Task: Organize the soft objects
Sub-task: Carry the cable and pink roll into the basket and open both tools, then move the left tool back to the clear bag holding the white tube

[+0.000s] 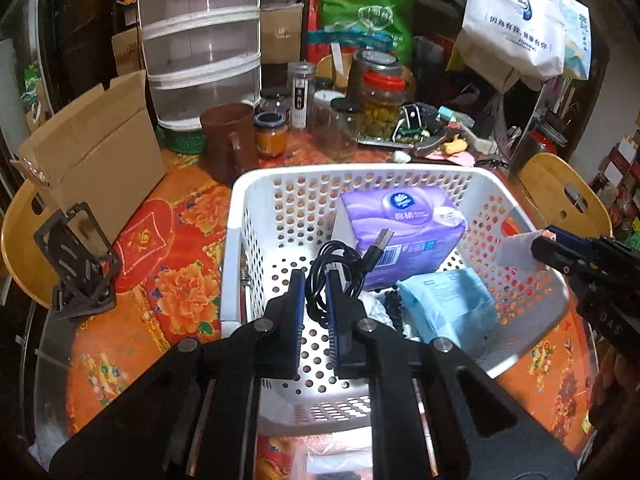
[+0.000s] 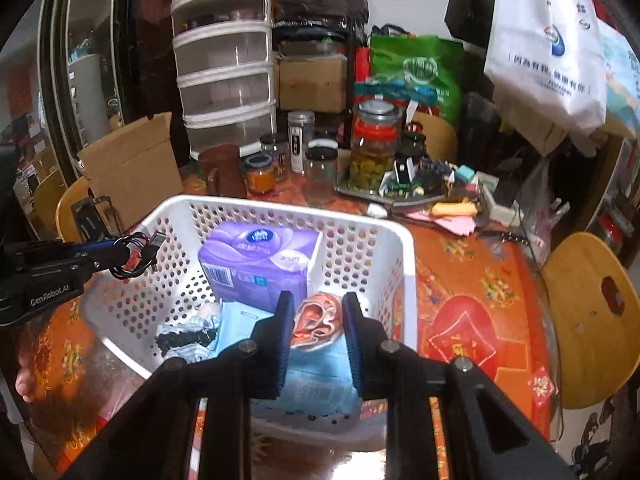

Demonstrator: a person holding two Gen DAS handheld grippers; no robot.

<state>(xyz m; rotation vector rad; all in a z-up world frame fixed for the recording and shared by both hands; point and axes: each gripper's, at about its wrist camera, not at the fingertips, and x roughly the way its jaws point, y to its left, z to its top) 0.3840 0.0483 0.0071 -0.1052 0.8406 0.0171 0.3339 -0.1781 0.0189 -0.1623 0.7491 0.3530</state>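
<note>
I am reading "GenRobot.AI" in white on the black body of my left gripper [image 2: 134, 254]. The white bag [image 2: 548, 46] hanging at upper right is showing a line of Chinese characters starting "因為有我". The purple tissue pack [image 1: 404, 232] is bearing a blurred, unreadable logo.

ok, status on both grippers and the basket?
Left gripper shut on black USB cable, over white basket. Right gripper holds pink cloth above basket. Purple tissue pack and blue packet already inside. Nothing blocking.
</note>
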